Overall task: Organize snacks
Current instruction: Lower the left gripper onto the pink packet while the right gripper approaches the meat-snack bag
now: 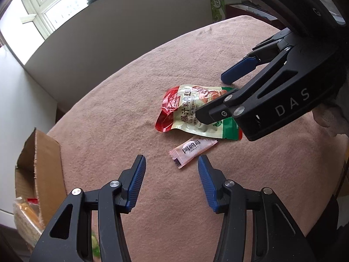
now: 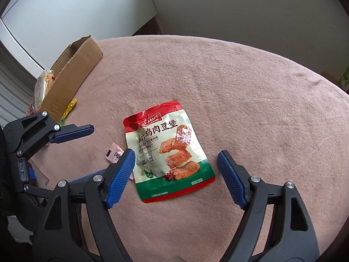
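Red-and-green snack pouch [image 2: 168,152] lies flat on the surface [image 2: 250,100]; right gripper [image 2: 175,166] wide above it, left gripper [image 1: 172,168] half-open, empty; next, probably descend and pinch

On the worktop [image 2: 240,76] the large snack pouch [image 2: 169,155] lies flat near the middle, and the small sachet [image 1: 192,151] lies just beside its lower edge in the left wrist view, apart from it or barely touching. The cardboard box [image 2: 72,76] stands at the worktop's left edge, well apart from both, with packets [image 2: 42,85] inside it and one small wrapper [image 2: 70,107] on the worktop against its side. The right tool [image 2: 175,172] hangs over the pouch, straddling it, while the left tool [image 1: 171,174] hangs left of it, just before the sachet.
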### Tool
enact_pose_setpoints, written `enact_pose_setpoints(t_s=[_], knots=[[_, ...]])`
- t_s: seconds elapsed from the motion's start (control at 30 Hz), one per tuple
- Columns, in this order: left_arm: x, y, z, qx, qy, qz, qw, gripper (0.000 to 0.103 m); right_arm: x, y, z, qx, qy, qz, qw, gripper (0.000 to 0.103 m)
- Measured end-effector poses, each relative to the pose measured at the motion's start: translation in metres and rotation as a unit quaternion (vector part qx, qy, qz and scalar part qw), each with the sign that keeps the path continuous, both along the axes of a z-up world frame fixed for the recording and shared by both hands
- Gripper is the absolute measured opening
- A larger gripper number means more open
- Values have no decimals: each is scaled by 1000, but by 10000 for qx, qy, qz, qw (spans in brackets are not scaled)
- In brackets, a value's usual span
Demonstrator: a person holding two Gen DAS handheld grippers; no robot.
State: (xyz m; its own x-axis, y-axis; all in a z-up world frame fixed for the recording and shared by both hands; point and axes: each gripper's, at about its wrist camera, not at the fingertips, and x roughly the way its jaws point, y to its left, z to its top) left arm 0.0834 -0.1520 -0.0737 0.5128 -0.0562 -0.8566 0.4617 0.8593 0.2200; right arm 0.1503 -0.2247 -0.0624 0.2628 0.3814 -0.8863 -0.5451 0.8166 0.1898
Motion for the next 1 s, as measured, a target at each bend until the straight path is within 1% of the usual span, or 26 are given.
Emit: enact_pose_setpoints(t_s=[0.07, 0.13, 0.17, 0.2, 0.33, 0.4, 0.6, 0.67, 0.73, 0.77, 0.87, 1.0], knots=[[-1, 6, 3, -91, 22, 81, 9999, 49, -4, 11, -2, -189, -136, 96, 9997, 88], [-4, 14, 7, -203, 52, 150, 9997, 49, -7, 22, -5, -511, -334, 178, 9980, 89], [-8, 20, 10, -234, 72, 162, 9996, 49, -7, 25, -7, -662, -406, 113, 9969, 89], [-8, 20, 10, -235, 77, 154, 9996, 49, -5, 24, -7, -700, -431, 32, 9966, 89], [-9, 14, 4, -107, 84, 18, 9999, 49, 12, 3, -5, -651, -303, -396, 9966, 89], [-8, 11, 3, -124, 111, -32, 9999, 49, 18, -11, -4, -603, -268, -569, 9962, 88], [3, -7, -3, 91, 27, -369, 9993, 49, 24, -42, 0, -336, -62, -783, 9963, 88], [6, -11, -5, 101, 57, -411, 9991, 45, 24, -48, 1, -331, -49, -848, 9958, 88], [7, -11, -5, -92, 227, -361, 9990, 29, 24, -52, 1, -283, -35, -872, 9958, 88], [7, -12, -4, -171, 283, -303, 9990, 26, 22, -52, 1, -284, -44, -882, 9957, 88], [5, -13, -5, -178, 230, -164, 9994, 23, 16, -53, 3, -301, -67, -826, 9961, 88], [5, -2, -3, -367, 304, 122, 9988, 22, 10, -47, 3, -394, -140, -734, 9964, 88]])
